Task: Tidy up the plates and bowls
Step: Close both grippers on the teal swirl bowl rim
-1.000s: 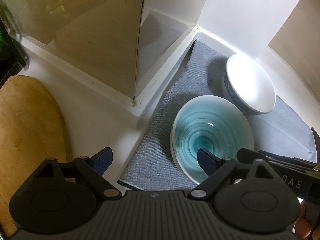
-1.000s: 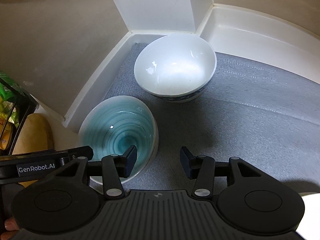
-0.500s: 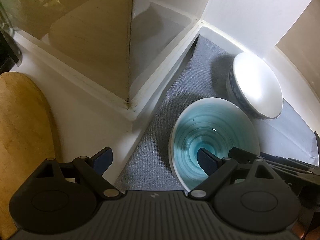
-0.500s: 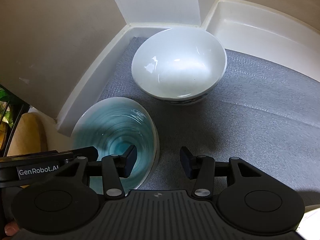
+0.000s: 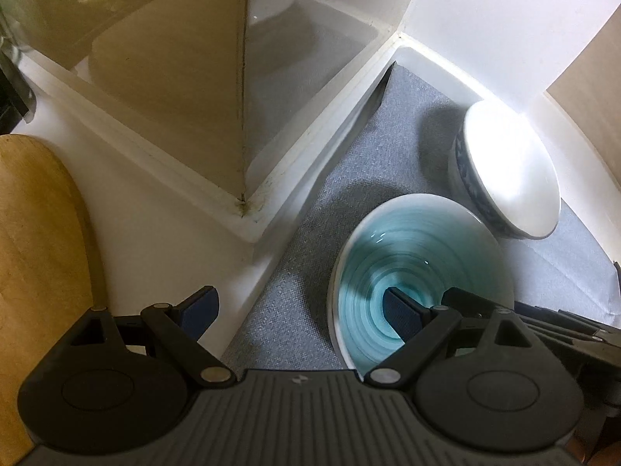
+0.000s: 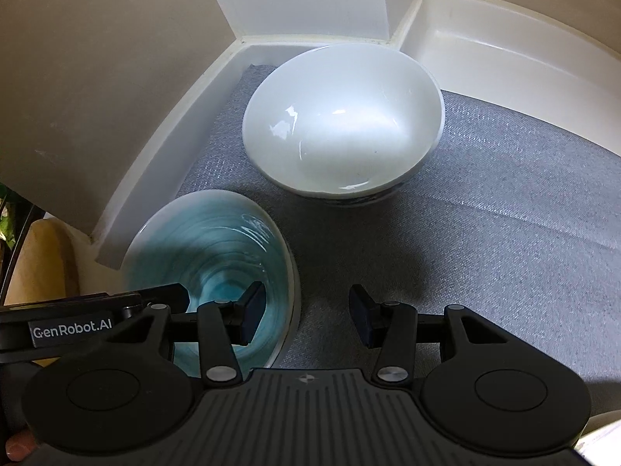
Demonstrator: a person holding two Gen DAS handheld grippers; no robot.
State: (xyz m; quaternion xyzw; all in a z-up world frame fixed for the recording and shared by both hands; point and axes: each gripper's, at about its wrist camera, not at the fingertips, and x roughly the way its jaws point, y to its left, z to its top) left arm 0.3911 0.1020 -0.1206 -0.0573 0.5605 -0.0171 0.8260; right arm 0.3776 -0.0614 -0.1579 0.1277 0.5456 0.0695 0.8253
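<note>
Your right claw (image 6: 302, 316) is spread, and the right rim of the teal bowl (image 6: 217, 248) stands between its two fingers: the left finger is down inside the bowl and the right finger (image 6: 363, 316) is outside, over the grey mat (image 6: 485, 213). The pads do not seem to press on the rim, so you do not pinch it. Your left claw (image 5: 299, 310) is spread wide. Its right finger (image 5: 401, 314) hangs inside the teal bowl (image 5: 419, 256), near the middle, and its left finger (image 5: 200, 306) is over the white ledge (image 5: 163, 240), well apart from the bowl; it holds nothing. In the right wrist view a part of your left claw enters from the left and reaches into the same bowl. The teal bowl sits on the mat at the near left, just beside the white wall (image 6: 167, 163) of the compartment. The white bowl (image 6: 341, 124) stands farther back on the same mat, in the far corner, upright and empty, near the teal bowl but I cannot tell if they touch. In the left wrist view it shows a blue pattern on its outside. On the far left of that view lies a wooden board (image 5: 39, 256) on the worktop.
</note>
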